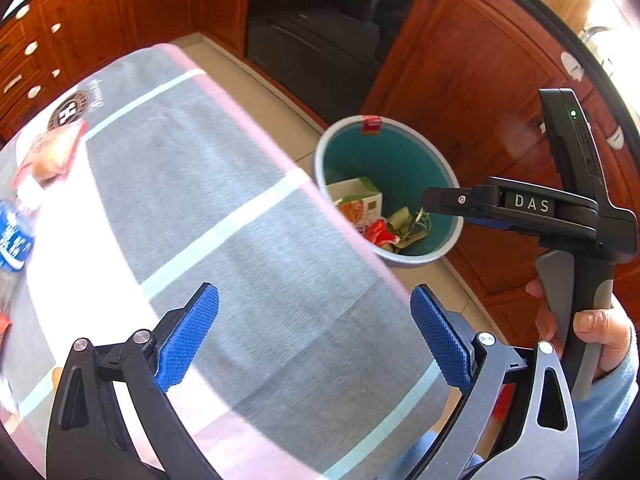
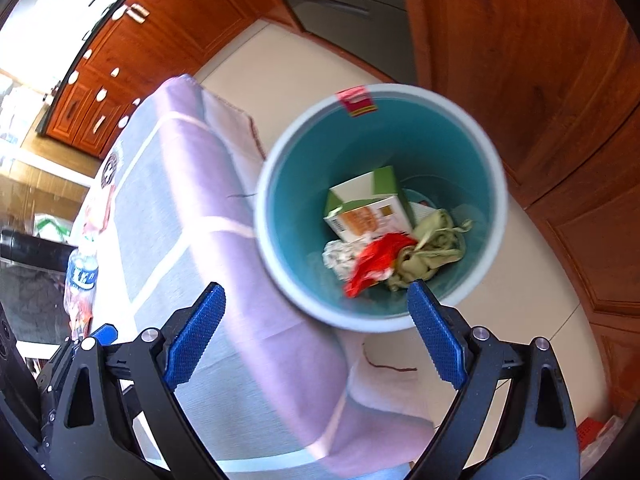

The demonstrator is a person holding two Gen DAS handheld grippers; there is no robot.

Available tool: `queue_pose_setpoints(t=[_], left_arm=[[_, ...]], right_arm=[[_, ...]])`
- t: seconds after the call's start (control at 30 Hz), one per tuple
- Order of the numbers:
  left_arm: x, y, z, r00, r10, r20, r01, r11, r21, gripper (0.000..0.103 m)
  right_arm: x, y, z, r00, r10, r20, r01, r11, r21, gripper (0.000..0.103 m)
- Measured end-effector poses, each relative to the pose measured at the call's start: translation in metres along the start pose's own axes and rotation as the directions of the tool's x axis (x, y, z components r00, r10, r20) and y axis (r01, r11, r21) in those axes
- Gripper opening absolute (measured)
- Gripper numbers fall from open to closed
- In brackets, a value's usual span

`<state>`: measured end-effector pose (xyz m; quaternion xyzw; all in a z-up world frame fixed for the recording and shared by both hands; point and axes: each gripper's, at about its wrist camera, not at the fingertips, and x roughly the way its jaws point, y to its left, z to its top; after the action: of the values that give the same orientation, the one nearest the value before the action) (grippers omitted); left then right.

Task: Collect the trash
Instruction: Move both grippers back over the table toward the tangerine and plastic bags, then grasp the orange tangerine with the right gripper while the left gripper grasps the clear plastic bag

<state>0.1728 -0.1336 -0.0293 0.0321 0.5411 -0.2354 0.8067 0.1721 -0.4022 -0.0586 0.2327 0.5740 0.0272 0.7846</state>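
A teal bin (image 1: 404, 152) (image 2: 400, 136) with a grey rim stands on the floor beside the cloth-covered table (image 1: 224, 200) (image 2: 192, 216). Inside lie a green and white carton (image 2: 366, 206), a red wrapper (image 2: 376, 260), crumpled white paper (image 2: 338, 256) and olive scraps (image 2: 432, 248). My right gripper (image 2: 316, 336) hangs open and empty above the bin's near rim. Over the table's near corner my left gripper (image 1: 316, 336) is open and holds nothing. A snack packet (image 1: 50, 152) and a blue-labelled bottle (image 1: 14, 236) (image 2: 82, 274) rest at the table's far left.
Wooden cabinets (image 1: 472, 80) and a dark oven (image 1: 320, 40) line the walls behind the bin. Pale floor tiles (image 2: 312, 76) lie between table and cabinets. A person's hand (image 1: 592, 328) grips the right tool's handle. Red items (image 2: 592, 432) lie on the floor at lower right.
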Motion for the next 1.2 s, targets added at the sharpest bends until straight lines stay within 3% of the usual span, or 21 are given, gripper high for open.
queue_pose_setpoints(t=[0.43, 0.83, 1.03, 1.2], left_arm=[[-0.076, 0.115, -0.074, 0.992, 0.097, 0.079, -0.081, 0.979, -0.187, 0.097], [-0.132, 0.237, -0.155, 0.972, 0.219, 0.088, -0.174, 0.915, -0.364, 0.097], [-0.141, 0.291, -0.183, 0.967, 0.243, 0.072, -0.187, 0.877, -0.443, 0.097], [-0.145, 0.316, -0.197, 0.969, 0.239, 0.069, -0.175, 0.851, -0.496, 0.097]], right_arm=[[0.022, 0.134, -0.047, 0.996, 0.034, -0.079, -0.050, 0.978, -0.204, 0.088], [0.060, 0.269, -0.112, 0.986, 0.021, -0.164, -0.091, 0.899, -0.429, 0.088], [0.081, 0.310, -0.140, 0.983, -0.005, -0.183, -0.091, 0.853, -0.514, 0.088], [0.092, 0.331, -0.155, 0.980, -0.015, -0.198, -0.099, 0.829, -0.550, 0.079]])
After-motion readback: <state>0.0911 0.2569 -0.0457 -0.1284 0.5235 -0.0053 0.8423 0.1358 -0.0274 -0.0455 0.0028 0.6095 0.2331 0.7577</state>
